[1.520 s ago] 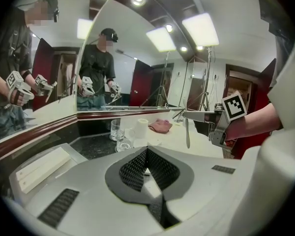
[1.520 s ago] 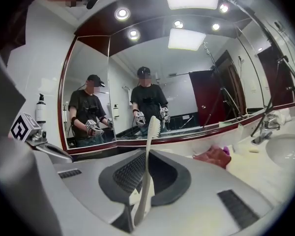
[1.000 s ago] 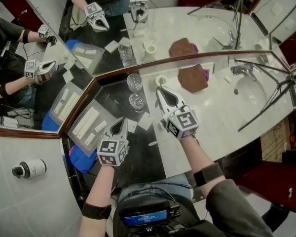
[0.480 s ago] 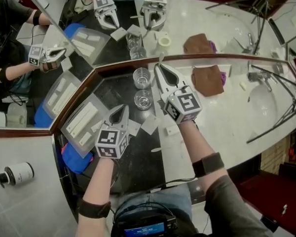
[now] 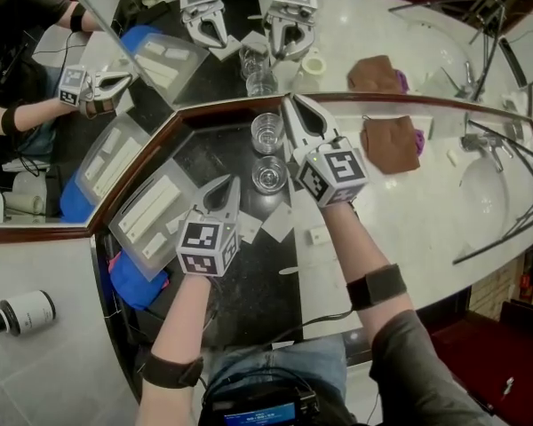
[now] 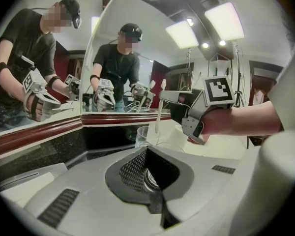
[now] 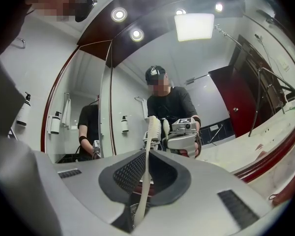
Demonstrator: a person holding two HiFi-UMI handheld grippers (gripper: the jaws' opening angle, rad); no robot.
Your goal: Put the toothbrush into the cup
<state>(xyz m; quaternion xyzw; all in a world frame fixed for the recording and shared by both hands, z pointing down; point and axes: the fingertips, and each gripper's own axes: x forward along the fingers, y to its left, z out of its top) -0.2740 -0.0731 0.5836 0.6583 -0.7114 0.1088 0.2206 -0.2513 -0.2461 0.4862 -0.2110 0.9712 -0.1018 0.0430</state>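
Both grippers have pushed up the frame toward the mirror since a second ago. In the head view the right gripper then had its tip level with the gap between the two glass cups. Now that tip sits at the mirror's red-brown edge, just right of and past the far cup. The left gripper has closed in on the near cup and now lies just left of it, in the middle of the frame.

The right gripper's jaws are clamped on the handle of the white toothbrush, which stands upright between the pads with its bristle head on top. In the left gripper view it hangs a little right of centre, its lower end close to the far cup's rim. Whether that end is over the rim or just beside it I cannot tell; the toothbrush is held, not standing in a cup. The left gripper's jaws are pressed together with nothing between them, and the near cup shows beyond them.

Both cups stand upright on the dark surface, one behind the other. Left of them a clear tray holds white packets, and loose white packets lie between the grippers. A brown cloth lies on the pale surface at the right.

Each gripper's cube carries black-and-white square markers. A white bottle with a black cap sits at lower left and a small blue screen at the bottom edge; any print on either is too small to read.
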